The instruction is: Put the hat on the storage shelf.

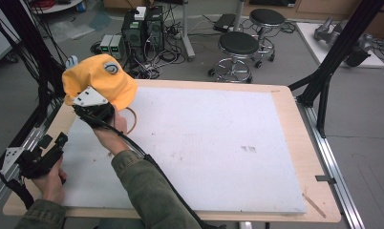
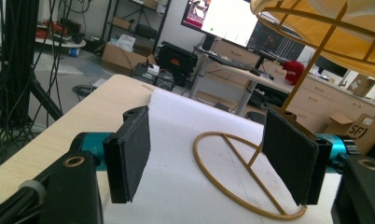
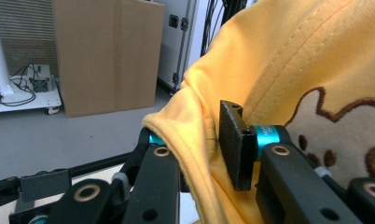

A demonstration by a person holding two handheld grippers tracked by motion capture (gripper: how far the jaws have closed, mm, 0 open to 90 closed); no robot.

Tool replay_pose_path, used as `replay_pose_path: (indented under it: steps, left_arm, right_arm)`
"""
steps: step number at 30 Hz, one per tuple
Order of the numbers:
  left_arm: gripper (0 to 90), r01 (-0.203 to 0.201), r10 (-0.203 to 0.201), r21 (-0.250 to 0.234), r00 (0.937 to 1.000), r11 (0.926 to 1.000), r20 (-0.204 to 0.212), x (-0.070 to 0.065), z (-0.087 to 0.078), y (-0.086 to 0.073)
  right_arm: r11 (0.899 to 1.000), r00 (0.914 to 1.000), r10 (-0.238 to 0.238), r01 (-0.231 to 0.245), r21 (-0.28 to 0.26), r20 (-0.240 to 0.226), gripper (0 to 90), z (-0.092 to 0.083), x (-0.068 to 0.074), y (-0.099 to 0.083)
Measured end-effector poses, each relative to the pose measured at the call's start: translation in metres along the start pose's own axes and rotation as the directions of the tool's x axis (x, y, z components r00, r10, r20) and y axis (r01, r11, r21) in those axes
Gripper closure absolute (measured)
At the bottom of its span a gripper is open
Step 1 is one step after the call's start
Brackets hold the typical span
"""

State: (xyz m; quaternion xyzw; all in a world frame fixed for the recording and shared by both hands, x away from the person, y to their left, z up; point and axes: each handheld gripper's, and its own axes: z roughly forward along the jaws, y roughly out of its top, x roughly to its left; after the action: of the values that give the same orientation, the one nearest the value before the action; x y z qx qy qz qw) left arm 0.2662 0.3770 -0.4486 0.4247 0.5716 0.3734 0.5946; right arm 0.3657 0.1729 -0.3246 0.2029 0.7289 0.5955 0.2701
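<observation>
A yellow cap (image 1: 97, 78) with an embroidered bear patch (image 3: 335, 126) sits on a thin golden wire stand whose ring base (image 1: 132, 121) rests on the white board at the far left. My right gripper (image 1: 92, 102) is at the cap's near side, and in the right gripper view it (image 3: 199, 144) is shut on a fold of the cap's fabric (image 3: 288, 56). My left gripper (image 1: 56, 143) is lower left, near the table's left edge, and is open. In the left gripper view it (image 2: 209, 154) faces the ring base (image 2: 232, 186), with the cap (image 2: 335, 28) overhead.
A white board (image 1: 218, 143) covers most of the wooden table (image 1: 302, 138). Black frame struts (image 1: 333, 57) stand at the right and left. Two stools (image 1: 238, 45) and computer boxes (image 1: 142, 28) are on the floor beyond the far edge.
</observation>
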Motion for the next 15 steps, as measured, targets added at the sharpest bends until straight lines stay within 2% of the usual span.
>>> replay_pose_path:
  steps: [1, 4, 6, 10, 12, 15]
  left_arm:
    - [32.8, -0.002, 0.002, -0.004, 1.0000, 1.0000, 0.000, -0.0003, -0.0003, 0.0001]
    - [32.8, -0.002, 0.002, -0.004, 1.0000, 1.0000, -0.001, -0.0001, -0.0004, 0.0002]
    - [32.8, -0.001, 0.001, -0.004, 1.0000, 1.0000, -0.002, 0.0001, -0.0003, 0.0002]
    - [32.8, -0.001, 0.001, -0.006, 1.0000, 1.0000, -0.005, 0.0002, -0.0008, 0.0004]
    - [32.8, 0.002, -0.002, -0.012, 1.0000, 0.9999, -0.006, 0.0001, -0.0011, 0.0007]
    - [32.8, 0.001, -0.001, -0.013, 1.0000, 0.9999, -0.007, 0.0007, -0.0012, 0.0009]
  right_arm:
    - [1.000, 1.0000, 0.001, -0.001, -0.001, -0.001, 75.2, 0.0000, 0.0000, 0.0001]
    - [1.000, 1.0000, 0.006, -0.006, -0.003, 0.001, 62.9, -0.0007, -0.0007, 0.0008]
    - [1.000, 1.0000, -0.001, 0.001, -0.002, -0.003, 61.3, -0.0019, -0.0003, 0.0017]
    - [0.999, 0.9992, -0.038, 0.038, -0.007, -0.011, 49.5, -0.0043, 0.0004, 0.0037]
    - [0.998, 0.9985, -0.055, 0.055, -0.008, -0.007, 47.7, -0.0049, 0.0013, 0.0040]
    - [0.998, 0.9980, -0.058, 0.058, -0.007, -0.026, 46.2, -0.0055, 0.0005, 0.0047]
